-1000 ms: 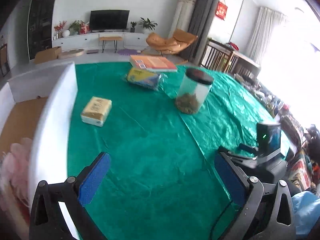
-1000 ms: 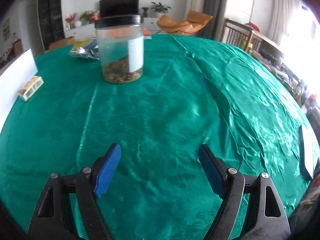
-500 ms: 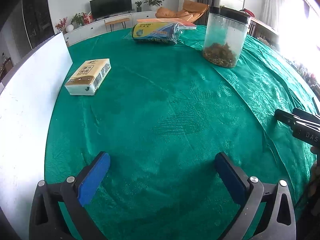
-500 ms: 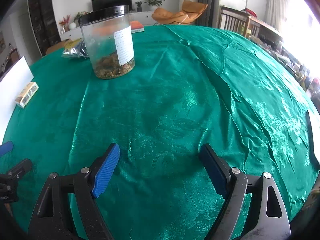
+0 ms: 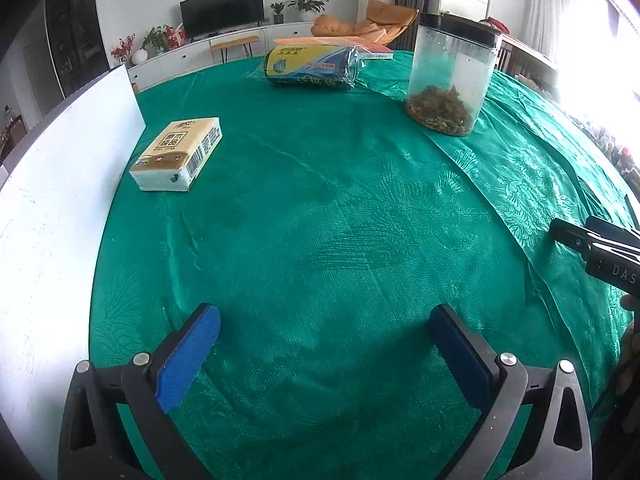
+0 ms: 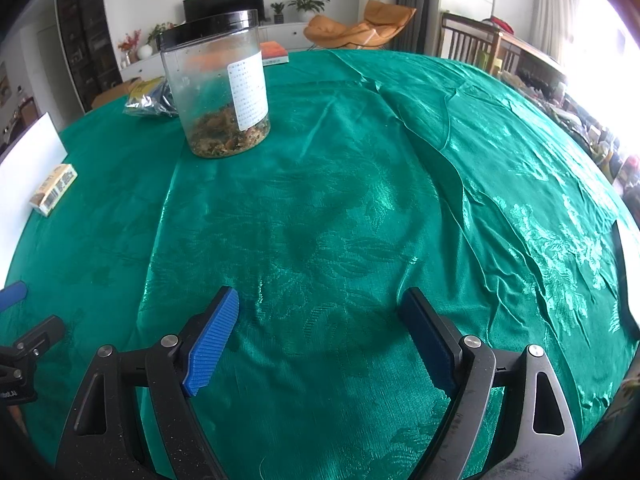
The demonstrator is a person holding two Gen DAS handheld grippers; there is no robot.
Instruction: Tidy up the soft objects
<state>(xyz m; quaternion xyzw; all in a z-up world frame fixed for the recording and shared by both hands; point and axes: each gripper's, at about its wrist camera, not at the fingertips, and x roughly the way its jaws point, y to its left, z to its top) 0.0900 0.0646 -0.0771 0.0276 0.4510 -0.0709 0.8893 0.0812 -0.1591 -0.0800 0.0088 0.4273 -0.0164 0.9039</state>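
My left fingers (image 5: 324, 356) have dropped from a high view over the white box wall (image 5: 52, 208) to hang low above the green-clothed counter (image 5: 340, 220), and over the last half second the view has held steady; my right fingers (image 6: 316, 344) have barely shifted, their jaws having just been opening a touch further with nothing between them. Both pairs stand spread wide and empty, blue pads clear of the cloth as far as I can tell. The tissue pack (image 5: 178, 154) lies flat just beside the white wall, well ahead of my left fingers and to their left. The wrapped blue-and-yellow roll (image 5: 312, 66) rests on its side at the far edge, and the clear jar (image 6: 216, 88) with a black lid stands upright near it. By my reading, nothing soft has been picked up yet, and the descent lines my left side up for the tissue pack as the likeliest first grab.
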